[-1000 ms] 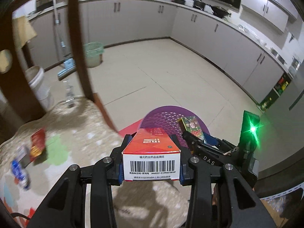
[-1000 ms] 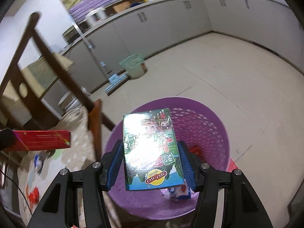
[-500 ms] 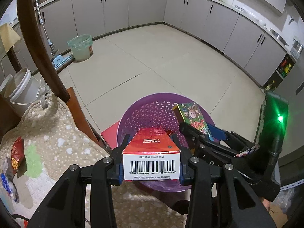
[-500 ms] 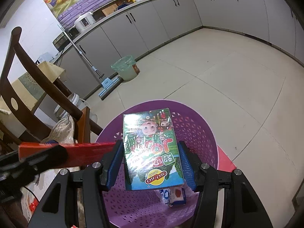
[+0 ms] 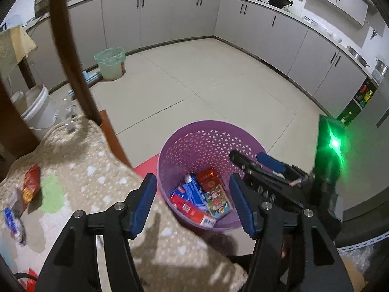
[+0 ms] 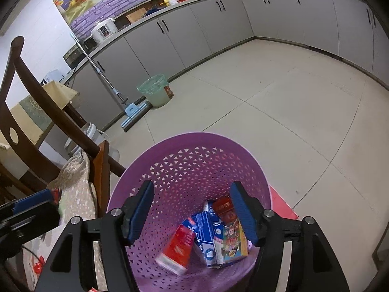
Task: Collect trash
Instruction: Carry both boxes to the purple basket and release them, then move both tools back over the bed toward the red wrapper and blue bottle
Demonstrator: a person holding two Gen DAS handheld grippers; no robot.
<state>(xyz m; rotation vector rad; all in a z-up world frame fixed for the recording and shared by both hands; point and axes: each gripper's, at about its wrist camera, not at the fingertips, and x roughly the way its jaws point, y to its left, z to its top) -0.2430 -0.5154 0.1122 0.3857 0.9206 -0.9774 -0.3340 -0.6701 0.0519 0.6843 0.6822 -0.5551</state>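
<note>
A purple perforated basket [image 5: 206,143] [image 6: 194,160] stands on the floor beside the table. Inside lie a red box [image 5: 192,209] [image 6: 177,250], a green cartoon box [image 5: 217,202] [image 6: 233,241], a blue box [image 6: 205,233] and a small red pack [image 5: 206,177]. My left gripper [image 5: 192,199] is open and empty above the basket's near rim. My right gripper [image 6: 192,209] is open and empty over the basket; it also shows in the left wrist view [image 5: 257,168]. More wrappers lie on the table: a red packet [image 5: 31,185] and a blue one [image 5: 14,221].
The table has a beige spotted cloth [image 5: 102,194]. A dark wooden chair [image 6: 48,112] stands at its far side. A white bucket [image 5: 39,109], a green-lined bin [image 5: 110,63] and a mop [image 6: 131,112] stand on the tiled floor by grey cabinets.
Both grippers have opened. The red box has dropped from the left gripper and the green cartoon box from the right; both now lie in the basket.
</note>
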